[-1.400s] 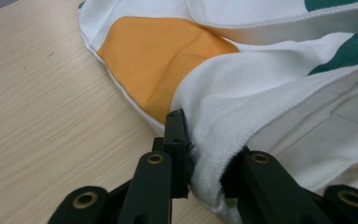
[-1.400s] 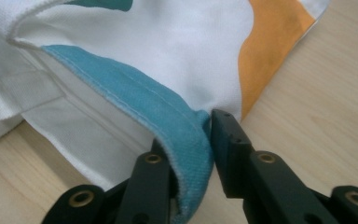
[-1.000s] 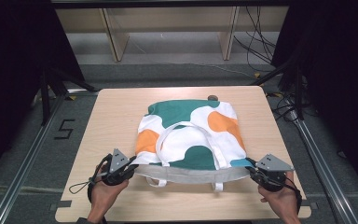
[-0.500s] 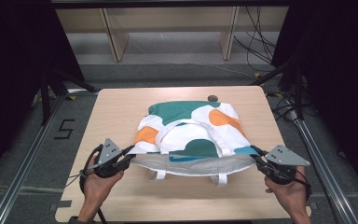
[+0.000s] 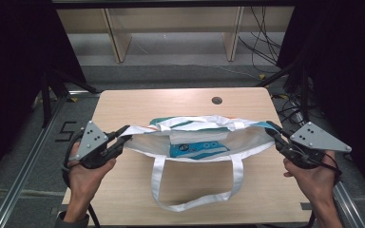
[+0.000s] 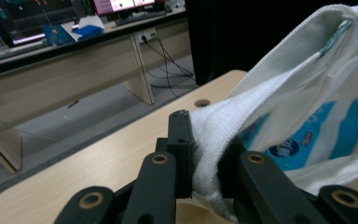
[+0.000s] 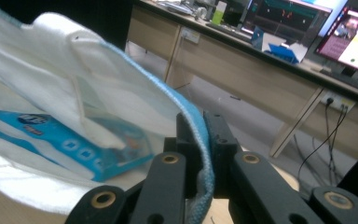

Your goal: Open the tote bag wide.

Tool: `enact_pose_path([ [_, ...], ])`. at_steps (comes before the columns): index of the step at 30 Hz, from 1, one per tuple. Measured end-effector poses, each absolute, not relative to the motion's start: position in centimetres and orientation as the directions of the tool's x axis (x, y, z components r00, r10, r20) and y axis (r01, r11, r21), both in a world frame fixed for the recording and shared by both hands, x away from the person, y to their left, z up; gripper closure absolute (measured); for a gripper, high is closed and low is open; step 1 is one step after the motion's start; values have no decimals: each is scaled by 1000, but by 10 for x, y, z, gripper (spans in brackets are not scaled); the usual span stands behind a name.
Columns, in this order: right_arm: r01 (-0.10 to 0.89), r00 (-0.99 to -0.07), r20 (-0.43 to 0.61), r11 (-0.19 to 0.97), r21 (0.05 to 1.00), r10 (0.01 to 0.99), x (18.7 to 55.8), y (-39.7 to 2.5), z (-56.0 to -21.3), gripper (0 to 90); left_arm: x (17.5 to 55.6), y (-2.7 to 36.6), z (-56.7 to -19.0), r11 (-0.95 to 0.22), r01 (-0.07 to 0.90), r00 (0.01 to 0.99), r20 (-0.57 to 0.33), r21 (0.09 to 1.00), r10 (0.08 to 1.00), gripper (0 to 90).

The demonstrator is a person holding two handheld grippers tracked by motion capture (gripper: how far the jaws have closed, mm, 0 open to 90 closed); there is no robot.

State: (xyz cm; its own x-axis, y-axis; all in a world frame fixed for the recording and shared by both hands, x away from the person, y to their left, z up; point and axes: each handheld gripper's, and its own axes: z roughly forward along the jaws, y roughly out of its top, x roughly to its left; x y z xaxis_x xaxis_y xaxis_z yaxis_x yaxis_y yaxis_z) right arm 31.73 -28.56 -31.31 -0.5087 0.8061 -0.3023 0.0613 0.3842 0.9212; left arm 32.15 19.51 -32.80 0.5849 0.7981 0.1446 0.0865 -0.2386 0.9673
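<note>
A white cloth tote bag (image 5: 199, 137) with teal and orange print hangs stretched above the wooden table (image 5: 171, 102), its mouth facing me. My left gripper (image 5: 122, 134) is shut on the bag's left top corner (image 6: 209, 135). At the other end, my right gripper (image 5: 272, 130) is shut on the right top corner, pinching a blue-edged hem (image 7: 200, 140). A blue and white packet (image 5: 198, 148) lies inside the bag (image 7: 65, 140). One white handle strap (image 5: 195, 190) droops in a loop onto the table near me.
A round cable hole (image 5: 216, 100) sits near the table's far edge. Beyond the table stands a low wooden shelf unit (image 5: 171, 28) with cables on the floor. Metal frame rails (image 5: 24, 161) run along both sides of the table.
Both grippers have lifted and pulled the bag's mouth toward me and apart. The bag, flat on the table before, now hangs open between them with a handle dangling.
</note>
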Motion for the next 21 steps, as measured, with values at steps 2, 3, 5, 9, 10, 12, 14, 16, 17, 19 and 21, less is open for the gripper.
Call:
enact_pose_path([
  [2,47,-508,-331,409,911,795,316,-283,-303,863,320,195,-320,-241,69,572,160,968,805,811],
  [3,38,-509,-340,415,909,791,316,-283,-298,863,319,194,-316,-234,55,574,161,971,803,811],
  [5,22,-506,-343,410,912,791,316,-284,-288,864,317,195,-312,-235,51,575,164,971,802,812],
  [9,19,-506,-342,407,913,791,316,-287,-277,864,312,191,-296,-242,8,576,193,970,794,813],
  [10,8,-497,-369,429,903,786,316,-289,-269,864,312,189,-287,-241,-14,565,207,970,798,813],
  [12,-4,-487,-389,443,896,782,316,-290,-265,864,313,188,-283,-243,-20,562,212,970,799,813],
  [14,3,-489,-389,447,894,781,319,-290,-256,864,322,188,-278,-219,-14,574,188,976,797,813],
  [16,13,-491,-384,447,894,782,325,-289,-255,864,330,187,-283,-212,12,587,165,977,793,813],
  [17,19,-490,-377,442,897,786,328,-289,-257,864,330,187,-283,-212,12,587,165,977,793,812],
  [19,20,-488,-373,437,899,790,332,-289,-259,864,337,189,-291,-184,37,594,126,982,795,812],
  [21,34,-495,-358,429,903,792,338,-287,-267,863,345,193,-303,-169,68,594,97,983,799,811],
])
